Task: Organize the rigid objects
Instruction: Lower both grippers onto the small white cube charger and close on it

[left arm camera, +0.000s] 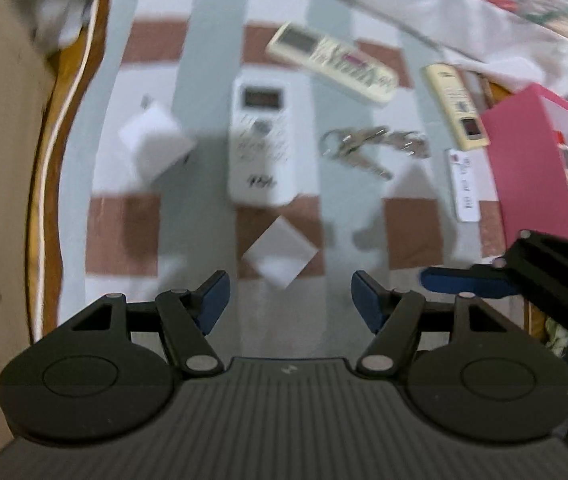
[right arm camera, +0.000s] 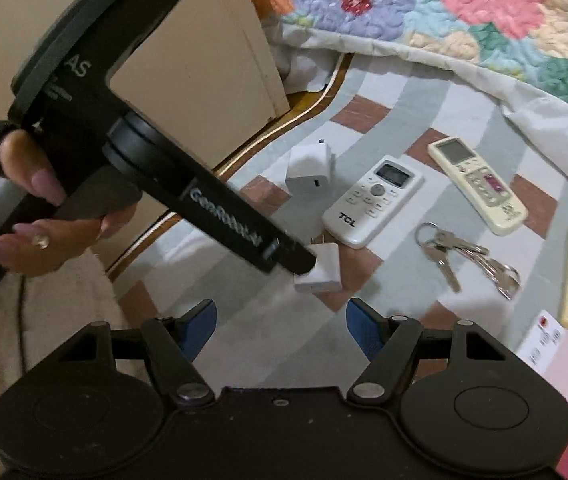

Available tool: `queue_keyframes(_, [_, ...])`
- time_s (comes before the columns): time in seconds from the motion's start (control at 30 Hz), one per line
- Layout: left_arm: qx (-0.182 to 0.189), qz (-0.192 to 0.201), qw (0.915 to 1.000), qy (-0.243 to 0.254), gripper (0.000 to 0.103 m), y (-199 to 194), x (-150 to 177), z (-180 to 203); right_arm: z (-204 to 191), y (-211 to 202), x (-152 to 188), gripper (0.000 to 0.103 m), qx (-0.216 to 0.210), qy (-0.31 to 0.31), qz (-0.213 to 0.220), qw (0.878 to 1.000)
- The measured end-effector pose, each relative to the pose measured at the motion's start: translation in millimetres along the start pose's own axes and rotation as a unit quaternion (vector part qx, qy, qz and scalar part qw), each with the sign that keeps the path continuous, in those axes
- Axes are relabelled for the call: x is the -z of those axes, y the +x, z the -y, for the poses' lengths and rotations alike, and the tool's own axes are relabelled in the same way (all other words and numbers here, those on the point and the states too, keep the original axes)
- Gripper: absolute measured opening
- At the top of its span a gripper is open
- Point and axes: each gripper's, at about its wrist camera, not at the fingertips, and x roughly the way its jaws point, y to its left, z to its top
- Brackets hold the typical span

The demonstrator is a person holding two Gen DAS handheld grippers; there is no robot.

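Hovering above a checked bedsheet point(left arm camera: 219, 60), the left gripper point(left arm camera: 288, 296) is showing its blue pads spread wide with nothing between them. Just beyond the gap a small white charger point(left arm camera: 279, 256) is lying on the sheet, untouched. Farther off a white remote point(left arm camera: 261, 140) is lying lengthwise, with a larger white plug adapter point(left arm camera: 155, 140) to its left and a bunch of keys point(left arm camera: 368, 146) to its right. A cream remote point(left arm camera: 332, 62) is sitting slantwise behind them, and a second cream remote point(left arm camera: 456, 106) is resting near a pink box point(left arm camera: 532, 160), beside a white card point(left arm camera: 464, 184). The right gripper point(left arm camera: 468, 280) is reaching in from the right edge.

Looking from the right wrist, the right gripper point(right arm camera: 281, 328) is likewise standing wide open and holding nothing, apart from everything on the sheet. The left gripper point(right arm camera: 304, 260), gripped by a hand point(right arm camera: 39, 216), is slanting down across the frame, its tip overlapping the small white charger point(right arm camera: 324, 276); whether it is touching cannot be told. The white remote point(right arm camera: 372, 204), the keys point(right arm camera: 464, 256) and the cream remote point(right arm camera: 480, 184) are lying beyond, below a flowered quilt point(right arm camera: 444, 12).
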Motion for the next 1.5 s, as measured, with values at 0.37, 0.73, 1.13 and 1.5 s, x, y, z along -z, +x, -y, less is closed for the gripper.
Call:
queue_keyframes(0.37, [0.011, -0.019, 0.9966, -0.079, 0.060, 45, 4, -17, 9, 76, -1, 0.069, 0.068, -0.041, -0.019, 0.997])
queue_keyframes(0.73, [0.043, -0.009, 0.9867, -0.156, 0.033, 64, 12, -30, 7, 89, 6, 0.049, 0.083, -0.015, 0.011, 0.996])
queue_keyframes(1.13, [0.076, -0.003, 0.9769, -0.200, 0.042, 68, 10, -44, 4, 93, 10, 0.049, 0.099, -0.019, 0.038, 0.994])
queue_keyframes(1.5, [0.049, 0.023, 0.9925, -0.109, 0.028, 42, 24, -10, -19, 62, 18, 0.048, 0.130, -0.012, 0.053, 0.990])
